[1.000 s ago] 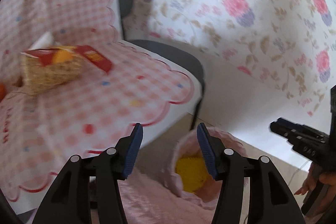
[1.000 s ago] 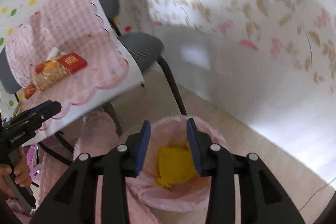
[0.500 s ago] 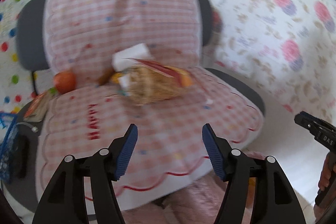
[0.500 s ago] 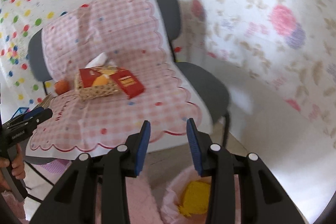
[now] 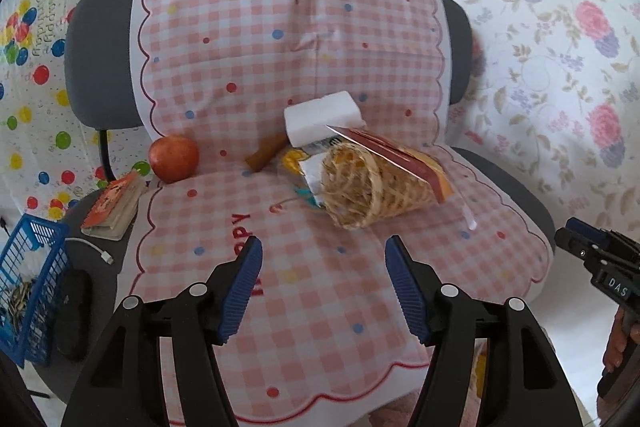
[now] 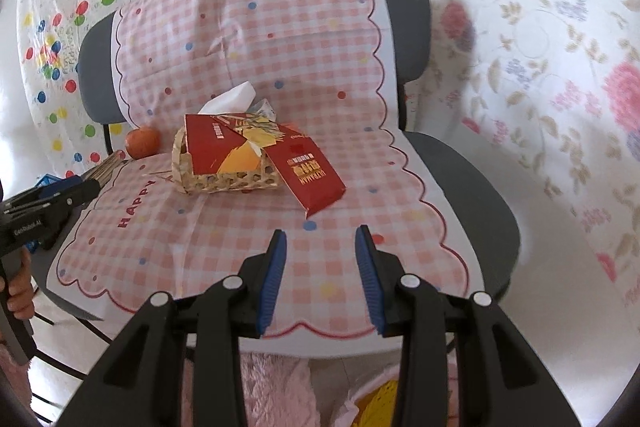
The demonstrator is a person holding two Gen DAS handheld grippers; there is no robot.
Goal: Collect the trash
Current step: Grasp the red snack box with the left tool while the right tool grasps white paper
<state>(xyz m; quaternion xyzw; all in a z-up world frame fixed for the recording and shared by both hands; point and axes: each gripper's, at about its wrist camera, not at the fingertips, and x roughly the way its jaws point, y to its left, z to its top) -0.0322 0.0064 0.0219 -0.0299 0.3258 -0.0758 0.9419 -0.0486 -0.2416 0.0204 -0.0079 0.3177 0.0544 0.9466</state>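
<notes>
Item: trash pile on the chair seat (image 6: 452, 163), which is draped in a pink checked cloth (image 6: 280, 39).

- My left gripper (image 5: 322, 287): open, empty, hovering over the front of the seat, well short of the pile.
- My right gripper (image 6: 320, 273): open, empty, likewise above the seat's front edge.
- Red carton (image 6: 310, 169): flattened, leaning off the right side of a small woven basket (image 6: 224, 179), one end on the cloth. I judge it light, fairly stiff and smooth-faced; best pinched across its thin free edge, nearest my right gripper.
- Torn red-and-yellow card (image 6: 224, 151): lying over the basket's top. Probably light and floppy; take it at an exposed corner.
- Woven basket, from the left view (image 5: 372, 195): tipped on its side. Looks light and springy; whether it counts as trash I cannot tell.
- White block (image 5: 324, 117): behind the basket against the backrest. Looks like foam or a sponge, soft and light.
- Brown stick-like piece (image 5: 266, 155): just left of the white block; what it is I cannot tell.
- Apple (image 5: 174, 159): apart at the seat's left rear; round, liable to roll.
- Pink-lined bin (image 6: 384, 399): on the floor below the seat's front, something yellow inside.
</notes>
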